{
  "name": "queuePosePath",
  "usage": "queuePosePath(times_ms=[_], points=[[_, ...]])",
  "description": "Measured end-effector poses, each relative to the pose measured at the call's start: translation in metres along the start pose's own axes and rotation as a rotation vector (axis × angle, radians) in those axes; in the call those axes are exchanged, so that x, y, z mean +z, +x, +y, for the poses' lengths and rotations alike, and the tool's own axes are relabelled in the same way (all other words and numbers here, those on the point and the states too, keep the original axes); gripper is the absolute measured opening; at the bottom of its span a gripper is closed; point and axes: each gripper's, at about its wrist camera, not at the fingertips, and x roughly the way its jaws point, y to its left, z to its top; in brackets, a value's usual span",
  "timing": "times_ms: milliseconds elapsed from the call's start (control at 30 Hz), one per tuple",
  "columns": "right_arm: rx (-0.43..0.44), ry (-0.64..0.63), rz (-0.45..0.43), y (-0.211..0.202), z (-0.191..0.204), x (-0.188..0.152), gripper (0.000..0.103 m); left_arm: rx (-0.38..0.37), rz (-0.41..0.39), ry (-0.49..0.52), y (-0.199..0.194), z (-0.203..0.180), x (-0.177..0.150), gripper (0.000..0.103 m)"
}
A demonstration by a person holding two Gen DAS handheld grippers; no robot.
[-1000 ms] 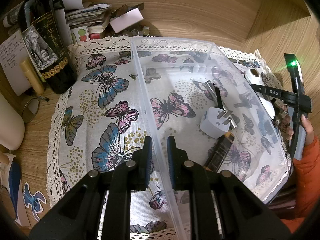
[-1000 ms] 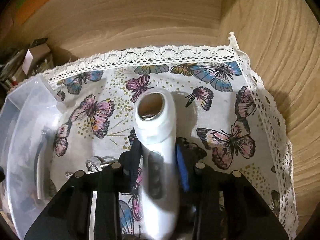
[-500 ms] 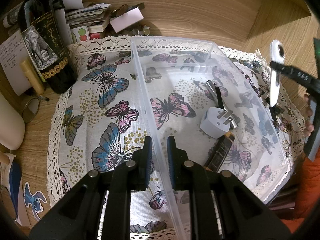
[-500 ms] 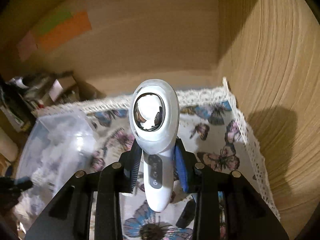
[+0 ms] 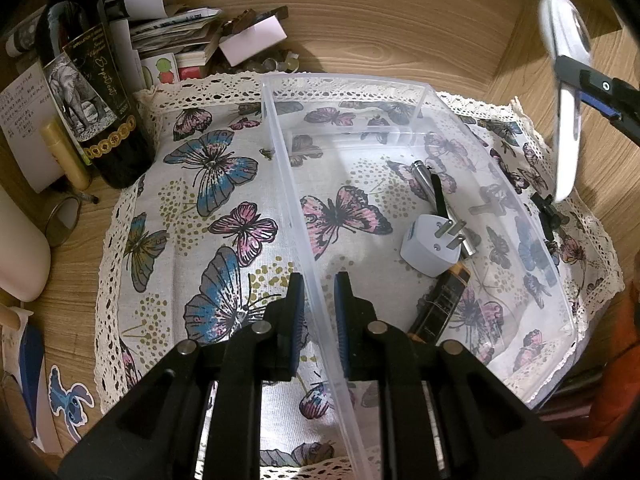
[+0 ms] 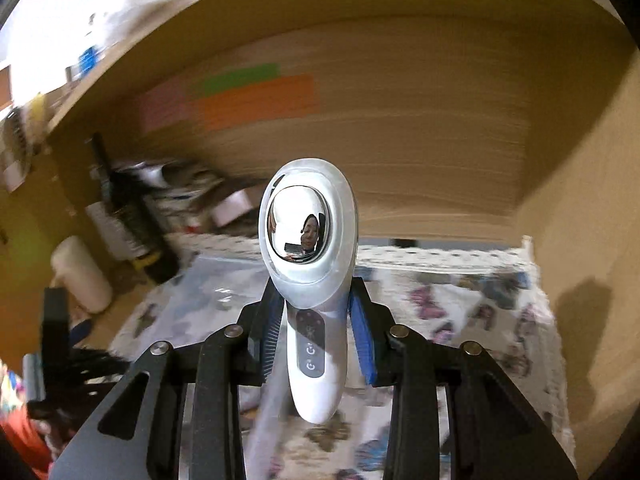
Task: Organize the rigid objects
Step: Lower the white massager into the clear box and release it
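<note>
My left gripper (image 5: 318, 280) is shut on the left wall of a clear plastic bin (image 5: 424, 92) that stands on a butterfly cloth (image 5: 208, 184). Inside the bin lie a white plug adapter (image 5: 432, 244), a silver pen (image 5: 424, 176) and a dark tube (image 5: 440, 304). My right gripper (image 6: 316, 294) is shut on a white handheld device (image 6: 310, 264) with a mirrored metal head, gripping it just below the head. In the left wrist view that white device (image 5: 566, 140) hangs upright in the air above the bin's right rim.
A wine bottle (image 5: 92, 92), a pile of papers (image 5: 172, 28) and a yellow tube (image 5: 64, 156) crowd the back left. A small black object (image 5: 548, 212) lies on the cloth right of the bin. Wooden walls close the back and right, with coloured sticky notes (image 6: 256, 96).
My right gripper has lifted the white device off the cloth and tipped it upright, high beside the bin. The left gripper and the bin have not moved.
</note>
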Motion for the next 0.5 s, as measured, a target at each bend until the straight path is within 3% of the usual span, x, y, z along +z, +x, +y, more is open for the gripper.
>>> queuePosePath(times_ms=[167, 500], points=[[0.114, -0.059, 0.069, 0.025, 0.032, -0.006, 0.03, 0.0, 0.0, 0.0, 0.0, 0.0, 0.0, 0.015], [0.161, -0.161, 0.254, 0.08, 0.069, -0.033, 0.03, -0.005, -0.001, -0.003, 0.001, 0.002, 0.002, 0.015]])
